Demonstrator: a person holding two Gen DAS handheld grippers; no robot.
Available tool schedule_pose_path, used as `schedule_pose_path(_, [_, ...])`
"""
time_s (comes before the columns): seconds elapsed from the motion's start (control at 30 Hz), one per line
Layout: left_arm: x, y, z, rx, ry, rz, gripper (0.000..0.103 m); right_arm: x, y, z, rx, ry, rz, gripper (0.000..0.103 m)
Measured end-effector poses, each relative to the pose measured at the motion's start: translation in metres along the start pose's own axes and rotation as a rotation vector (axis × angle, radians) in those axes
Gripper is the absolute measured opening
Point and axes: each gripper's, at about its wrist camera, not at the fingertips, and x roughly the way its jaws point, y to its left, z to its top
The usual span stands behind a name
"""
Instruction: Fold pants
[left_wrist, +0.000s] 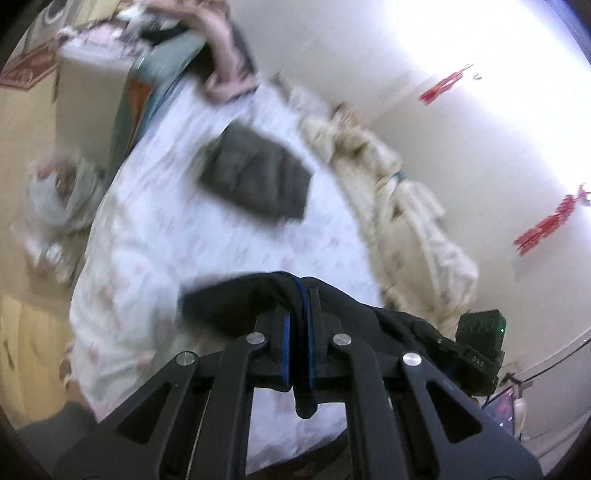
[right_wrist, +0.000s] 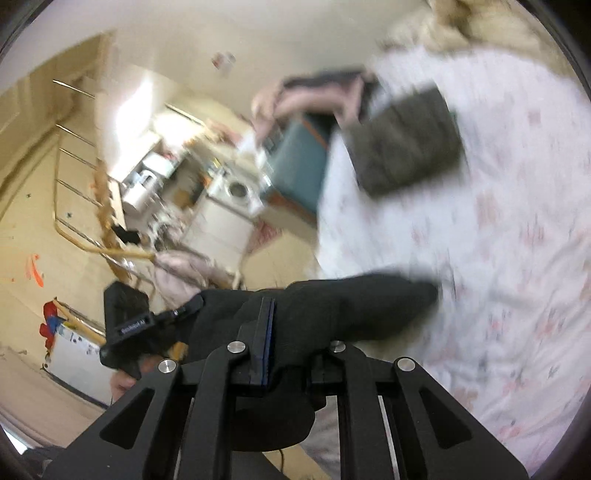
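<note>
Closest in, the left gripper (left_wrist: 298, 325) is clamped tight on a bunched edge of the black pants (left_wrist: 236, 299); the right gripper (right_wrist: 295, 332) pinches the same pants (right_wrist: 332, 306) too, cloth draped over its fingers; the fabric looks soft, light, floppy, so it'll sag between the holds; best gripped at edge corners. Beyond, a grey folded garment (left_wrist: 258, 177) lies on the floral bed (left_wrist: 155, 229).

We see the black pants (left_wrist: 229, 299) bunched and raised above the white floral bed (left_wrist: 184, 236), their fabric pinched between both sets of jaws and draping between them. In the right wrist view the same dark cloth (right_wrist: 332, 306) spreads blurred over the jaws.
</note>
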Motion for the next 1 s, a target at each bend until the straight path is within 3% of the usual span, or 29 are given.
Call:
schedule_pose_path(0.17, [0.01,-0.031,0.039,0.04,-0.049,-0.024,0.005,-0.017,0.034,0.052,-0.064,-0.064,-0.017,0.012])
schedule_pose_path(0.33, [0.04,-0.039,0.065,0.058,-0.078,-0.014,0.005,-0.018,0.022,0.086,-0.048,-0.09,-0.043,0.012])
schedule_pose_path(0.53, [0.06,-0.046,0.05,0.116,-0.062,0.007,0.005,-0.019,0.007,0.09,-0.048,-0.094,-0.111,0.012])
schedule_pose_path(0.6, [0.073,-0.028,0.024,0.101,-0.006,0.03,0.005,-0.017,-0.006,0.074,-0.039,-0.067,-0.15,0.012])
schedule_pose_path(0.73, [0.116,0.017,-0.041,0.064,0.164,0.144,0.005,0.0,-0.052,0.025,0.015,0.047,-0.255,0.012])
schedule_pose_path(0.83, [0.163,0.064,-0.115,0.02,0.357,0.284,0.005,0.032,-0.114,-0.038,0.108,0.228,-0.375,0.012])
schedule_pose_path(0.93, [0.191,0.097,-0.17,-0.04,0.544,0.377,0.005,0.053,-0.163,-0.093,0.228,0.368,-0.455,0.012])
schedule_pose_path(1.0, [0.196,0.105,-0.191,-0.025,0.598,0.428,0.006,0.058,-0.19,-0.127,0.317,0.441,-0.519,0.012])
